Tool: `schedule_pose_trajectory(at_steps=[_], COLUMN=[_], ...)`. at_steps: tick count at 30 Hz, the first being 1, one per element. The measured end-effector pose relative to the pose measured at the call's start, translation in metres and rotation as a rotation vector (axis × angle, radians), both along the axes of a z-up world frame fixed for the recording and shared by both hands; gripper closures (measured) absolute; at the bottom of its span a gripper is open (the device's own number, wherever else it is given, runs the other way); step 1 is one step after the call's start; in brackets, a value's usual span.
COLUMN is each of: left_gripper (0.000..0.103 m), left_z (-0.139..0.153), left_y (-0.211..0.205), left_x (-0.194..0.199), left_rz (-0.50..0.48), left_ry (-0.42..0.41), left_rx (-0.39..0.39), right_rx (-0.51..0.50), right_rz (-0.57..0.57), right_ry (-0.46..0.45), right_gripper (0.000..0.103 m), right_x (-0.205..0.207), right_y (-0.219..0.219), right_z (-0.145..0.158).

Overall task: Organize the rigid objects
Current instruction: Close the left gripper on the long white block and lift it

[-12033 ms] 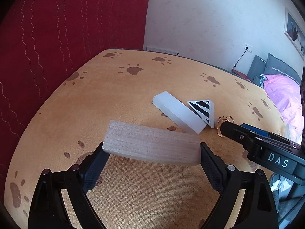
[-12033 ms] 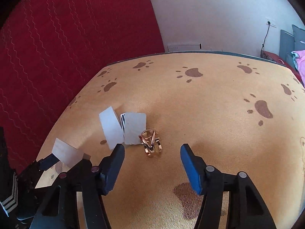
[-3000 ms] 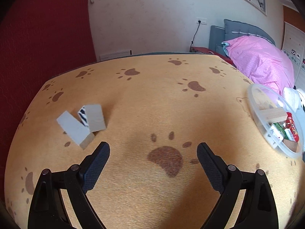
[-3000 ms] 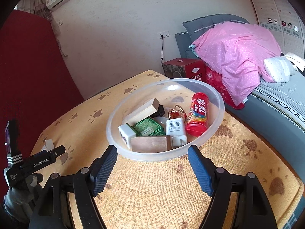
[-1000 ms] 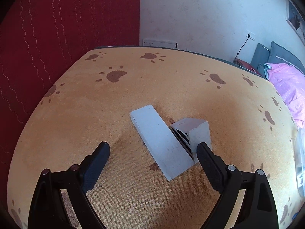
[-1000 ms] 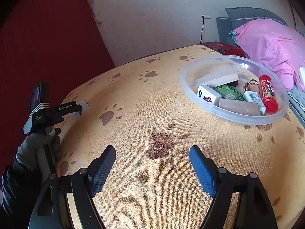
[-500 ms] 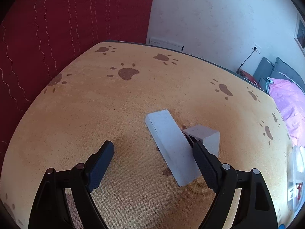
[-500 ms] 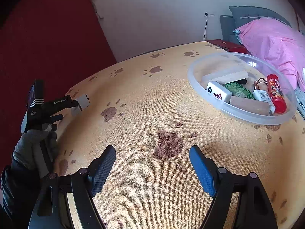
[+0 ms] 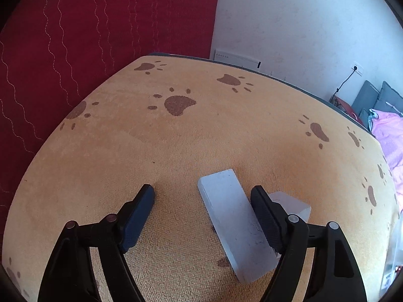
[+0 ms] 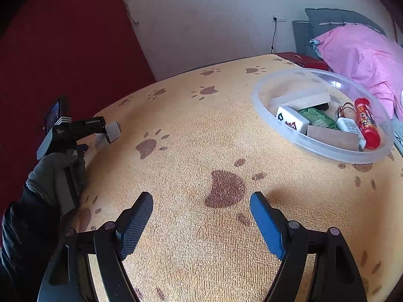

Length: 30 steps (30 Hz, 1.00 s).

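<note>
Left hand-held gripper [image 9: 202, 193] sits low over the counter [image 9: 176, 141], which wears an orange cover w/ brown paw prints. Jaws have just been closing but are still apart. The long white block [image 9: 233, 222] lies flat on the cover between the two pads, nearer the right pad [image 9: 264, 216]; that pad looks to be touching or nearly touching the block's long edge, can't tell which. The left pad [image 9: 137, 217] is well clear of it, so no grip yet. A smaller white block [image 9: 293, 205] lies just beside the long one, on the far side of the right pad and partly hidden by it. Red curtain [image 9: 75, 37] and white wall behind.

Right hand-held gripper [image 10: 201, 211] hangs over bare cover near a big paw print, jaws wide, nothing between them. In that view the clear plastic bowl [image 10: 325, 151] stands on the counter to the upper right, well apart from the gripper. Inside it: a wooden block [image 10: 301, 99], a white tile w/ dark and red marks [image 10: 292, 120], a green patterned piece [image 10: 318, 118], a brown block [image 10: 332, 137], a small white bottle [image 10: 348, 125], a red tube [image 10: 366, 123] and a gold ring-shaped bit [image 10: 343, 109], all packed close. Far left, a gloved hand [image 10: 56, 173] holds the other gripper at the two white blocks. Pink bedding [image 10: 360, 52] lies behind the bowl.
</note>
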State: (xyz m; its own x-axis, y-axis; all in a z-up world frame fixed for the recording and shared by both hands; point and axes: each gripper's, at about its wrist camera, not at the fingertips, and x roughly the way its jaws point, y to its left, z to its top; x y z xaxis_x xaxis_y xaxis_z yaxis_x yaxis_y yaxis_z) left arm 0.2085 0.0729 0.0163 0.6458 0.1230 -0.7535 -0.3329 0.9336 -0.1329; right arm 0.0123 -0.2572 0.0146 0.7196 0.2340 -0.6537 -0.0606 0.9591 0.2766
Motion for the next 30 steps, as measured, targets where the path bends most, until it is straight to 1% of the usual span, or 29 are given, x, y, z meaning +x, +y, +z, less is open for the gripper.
schedule_pose_trajectory(at_steps=[5,8,10,12,16,19,27,29,30], left_gripper=[0.03,0.037,0.049,0.055,0.055,0.055,0.052,0.05,0.044], left_z=[0.0,0.002,0.003,0.004,0.003,0.003,0.004,0.003,0.003], left_y=[0.006,0.008,0.006,0.0,-0.009,-0.008,-0.011,-0.011,-0.012], left_x=[0.001,0.004,0.006,0.006,0.002,0.001,-0.006,-0.01,-0.011], left_rz=[-0.013,-0.016,-0.033,-0.054,-0.055,-0.039,-0.057,-0.064,-0.071], left_ry=[-0.009,-0.004,0.001,0.004,0.002,0.005,0.008,-0.001,0.0], left_rx=[-0.026,-0.043,-0.049,-0.046,-0.024,-0.042,-0.052,-0.048,-0.052], right_rx=[0.001,0.0,-0.003,-0.005,-0.004,-0.002,0.001,0.004,0.005], right_rz=[-0.002,-0.003,-0.003,-0.003,-0.009,-0.011,-0.009,-0.01,-0.01], right_ry=[-0.002,-0.003,-0.005,-0.005,-0.007,-0.009,-0.017,-0.02,-0.022], right_gripper=[0.02,0.02,0.02,0.02,0.02,0.02,0.02,0.02,0.02], right_x=[-0.001,-0.001,-0.001,-0.001,0.0,-0.001,-0.002,-0.002,-0.002], right_y=[0.0,0.0,0.0,0.0,0.0,0.0,0.0,-0.001,-0.001], right_z=[-0.001,-0.001,-0.002,-0.002,-0.002,-0.002,-0.002,-0.002,-0.002])
